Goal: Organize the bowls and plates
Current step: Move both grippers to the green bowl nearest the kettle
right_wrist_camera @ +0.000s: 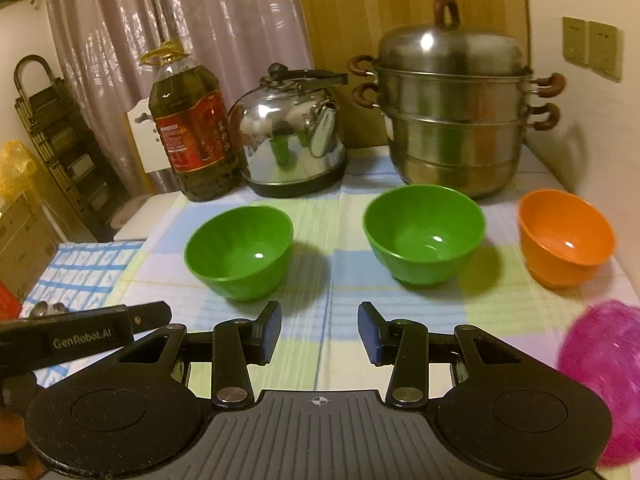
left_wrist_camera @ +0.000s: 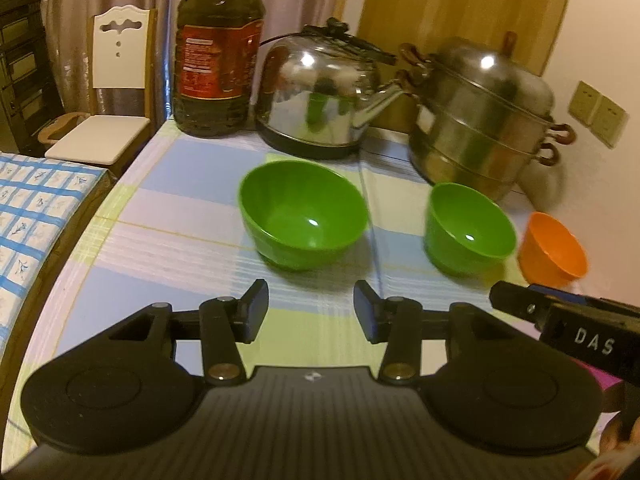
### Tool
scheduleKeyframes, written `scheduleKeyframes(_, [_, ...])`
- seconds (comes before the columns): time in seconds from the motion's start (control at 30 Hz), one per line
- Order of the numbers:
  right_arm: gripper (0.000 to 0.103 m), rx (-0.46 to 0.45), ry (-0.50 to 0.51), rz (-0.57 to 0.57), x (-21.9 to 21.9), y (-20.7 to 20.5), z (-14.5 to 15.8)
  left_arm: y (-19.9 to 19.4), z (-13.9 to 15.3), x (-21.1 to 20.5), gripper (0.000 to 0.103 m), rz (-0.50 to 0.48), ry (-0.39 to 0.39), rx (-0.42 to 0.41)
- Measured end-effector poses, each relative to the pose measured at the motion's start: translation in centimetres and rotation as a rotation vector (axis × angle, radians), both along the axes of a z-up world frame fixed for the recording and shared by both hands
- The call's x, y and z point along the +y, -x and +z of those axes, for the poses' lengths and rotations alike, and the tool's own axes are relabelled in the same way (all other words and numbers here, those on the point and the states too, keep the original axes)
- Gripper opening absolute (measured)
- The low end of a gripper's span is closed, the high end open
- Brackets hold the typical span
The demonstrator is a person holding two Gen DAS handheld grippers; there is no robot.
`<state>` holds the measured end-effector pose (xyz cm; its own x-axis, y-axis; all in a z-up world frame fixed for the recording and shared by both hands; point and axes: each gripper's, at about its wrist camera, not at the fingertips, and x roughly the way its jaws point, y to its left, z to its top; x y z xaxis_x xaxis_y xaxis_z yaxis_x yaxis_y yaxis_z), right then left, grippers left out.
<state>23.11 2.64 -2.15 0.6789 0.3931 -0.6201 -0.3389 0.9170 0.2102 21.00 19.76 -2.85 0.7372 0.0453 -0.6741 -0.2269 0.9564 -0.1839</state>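
Three bowls stand upright in a row on the checked tablecloth (right_wrist_camera: 328, 300). A green bowl (left_wrist_camera: 303, 213) (right_wrist_camera: 239, 252) is on the left, a second green bowl (left_wrist_camera: 469, 229) (right_wrist_camera: 424, 234) in the middle, an orange bowl (left_wrist_camera: 553, 249) (right_wrist_camera: 566, 237) on the right. A translucent pink bowl (right_wrist_camera: 600, 372) sits at the near right. My left gripper (left_wrist_camera: 311, 309) is open and empty, just short of the left green bowl. My right gripper (right_wrist_camera: 319, 330) is open and empty, in front of the gap between the two green bowls.
Behind the bowls stand a large oil bottle (right_wrist_camera: 188, 132), a steel kettle (right_wrist_camera: 294, 144) and a stacked steel steamer pot (right_wrist_camera: 456, 112). A white chair (left_wrist_camera: 112, 92) and another blue-checked table (left_wrist_camera: 36, 216) lie to the left. A wall is close on the right.
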Motion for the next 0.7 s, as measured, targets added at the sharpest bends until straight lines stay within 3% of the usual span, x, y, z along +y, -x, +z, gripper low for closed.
scheduleKeyframes(0.17, [0.047,0.003,-0.011,0.011,2.0,-2.8,-1.1,-2.6,-1.2,2.0,0.046,0.034,-0.041,-0.007])
scheduleKeyframes(0.23, [0.062,0.002,-0.025,0.008,2.5,-3.9,-1.6,-3.6,-1.6,3.0,0.049,0.049,-0.024,-0.013])
scheduleKeyframes(0.27, [0.063,0.005,-0.032,0.004,2.7,-4.4,-1.9,-4.1,-1.9,3.6,0.049,0.057,-0.006,-0.012])
scheduleKeyframes(0.7, [0.064,0.095,-0.058,-0.002,6.1,-12.2,-6.0,-10.1,-5.0,6.9,0.052,0.073,-0.008,0.025])
